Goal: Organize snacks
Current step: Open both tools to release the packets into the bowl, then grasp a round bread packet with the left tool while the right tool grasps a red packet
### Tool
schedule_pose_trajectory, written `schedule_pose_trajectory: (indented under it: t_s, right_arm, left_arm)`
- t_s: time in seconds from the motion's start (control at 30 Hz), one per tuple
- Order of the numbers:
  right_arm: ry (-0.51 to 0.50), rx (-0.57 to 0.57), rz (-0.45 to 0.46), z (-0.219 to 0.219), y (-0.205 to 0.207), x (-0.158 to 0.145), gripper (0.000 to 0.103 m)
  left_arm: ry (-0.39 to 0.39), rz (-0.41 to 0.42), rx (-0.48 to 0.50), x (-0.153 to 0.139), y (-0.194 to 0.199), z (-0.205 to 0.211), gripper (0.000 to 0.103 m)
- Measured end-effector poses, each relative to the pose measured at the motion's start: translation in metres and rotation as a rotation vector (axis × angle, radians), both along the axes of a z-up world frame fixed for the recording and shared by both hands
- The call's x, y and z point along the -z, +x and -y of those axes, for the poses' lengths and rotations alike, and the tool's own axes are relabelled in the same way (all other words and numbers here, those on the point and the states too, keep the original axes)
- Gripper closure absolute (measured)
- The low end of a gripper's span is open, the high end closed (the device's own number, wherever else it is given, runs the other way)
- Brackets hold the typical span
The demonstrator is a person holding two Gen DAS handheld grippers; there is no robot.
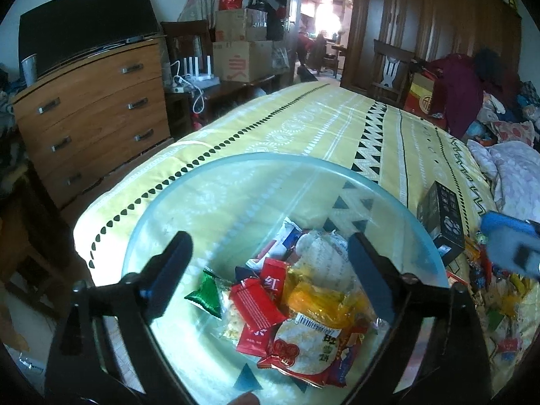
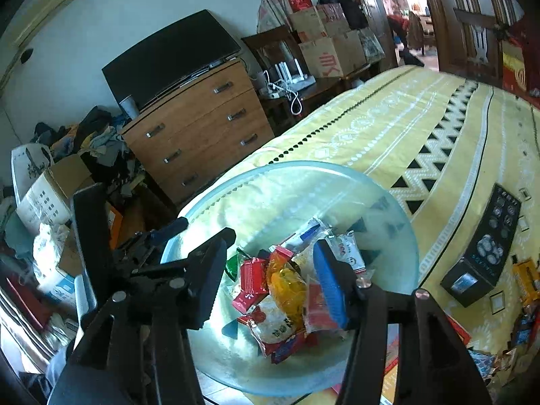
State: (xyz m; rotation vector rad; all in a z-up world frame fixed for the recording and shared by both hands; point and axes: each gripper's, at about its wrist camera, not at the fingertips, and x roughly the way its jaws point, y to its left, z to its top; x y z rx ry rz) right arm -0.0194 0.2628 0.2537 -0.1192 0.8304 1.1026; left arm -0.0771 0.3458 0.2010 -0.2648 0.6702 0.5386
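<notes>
Snacks (image 1: 297, 307) lie heaped in a clear glass bowl (image 1: 236, 168) resting on a bed (image 1: 337, 125) with a yellow patterned cover. Left tongs (image 1: 270, 270) hang spread wide over the heap, pinching nothing; right tongs (image 2: 270, 280) stand parted above it too, empty. At three o'clock of the bowl sits a black box (image 1: 442, 219), with more loose packets (image 1: 499, 297) beyond. At ten o'clock stands a wooden dresser (image 1: 94, 108) bearing a dark television (image 1: 84, 23).

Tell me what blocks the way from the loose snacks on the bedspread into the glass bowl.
Partly the black box stands on the bedspread between the glass bowl and the loose snacks. Above the bowl's rim nothing visible blocks; both grippers' fingers hang open over it.
</notes>
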Motion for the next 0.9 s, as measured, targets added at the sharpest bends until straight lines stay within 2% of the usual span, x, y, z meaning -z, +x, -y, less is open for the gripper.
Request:
schedule_pose_trajectory:
  t_s: [0.07, 0.17, 0.27, 0.37, 0.43, 0.47, 0.5, 0.57, 0.67, 0.73, 0.83, 0.87, 0.9]
  right_arm:
    - [-0.008, 0.020, 0.084, 0.017, -0.018, -0.002, 0.042]
    - [0.002, 0.063, 0.174, 0.062, -0.048, 0.005, 0.040]
    - [-0.004, 0.139, 0.193, 0.129, -0.071, 0.026, 0.038]
    - [-0.044, 0.230, 0.155, 0.197, -0.082, 0.055, 0.038]
    - [-0.090, 0.308, 0.059, 0.250, -0.079, 0.083, 0.038]
    - [-0.126, 0.376, -0.021, 0.285, -0.073, 0.103, 0.038]
    - [-0.162, 0.437, -0.054, 0.313, -0.070, 0.117, 0.038]
    - [-0.209, 0.520, -0.084, 0.355, -0.071, 0.132, 0.038]
    - [-0.215, 0.613, -0.134, 0.412, -0.079, 0.143, 0.038]
    - [-0.212, 0.649, -0.148, 0.435, -0.081, 0.144, 0.038]
    - [-0.188, 0.681, -0.179, 0.456, -0.083, 0.148, 0.038]
    - [-0.182, 0.686, -0.189, 0.461, -0.080, 0.152, 0.038]
    - [-0.174, 0.691, -0.198, 0.469, -0.080, 0.152, 0.038]
  left_arm:
    - [0.012, 0.012, 0.009, -0.004, -0.003, 0.003, 0.000]
    - [0.059, 0.046, 0.059, -0.015, -0.007, 0.024, 0.000]
    - [0.092, 0.087, 0.156, -0.030, -0.010, 0.061, 0.000]
    - [0.096, 0.129, 0.303, -0.044, -0.012, 0.111, 0.000]
    - [0.047, 0.133, 0.423, -0.043, -0.012, 0.149, 0.000]
    - [0.023, 0.122, 0.470, -0.041, -0.010, 0.164, 0.000]
    - [-0.003, 0.107, 0.518, -0.037, -0.007, 0.182, 0.000]
    - [-0.077, 0.063, 0.667, -0.020, 0.002, 0.228, 0.000]
    - [-0.159, -0.025, 0.835, 0.013, 0.023, 0.284, 0.000]
    - [-0.244, -0.070, 0.907, 0.044, 0.048, 0.311, 0.000]
    - [-0.330, -0.157, 0.875, 0.096, 0.090, 0.323, 0.009]
    - [-0.358, -0.213, 0.837, 0.121, 0.111, 0.322, 0.016]
    - [-0.372, -0.240, 0.825, 0.133, 0.119, 0.325, 0.022]
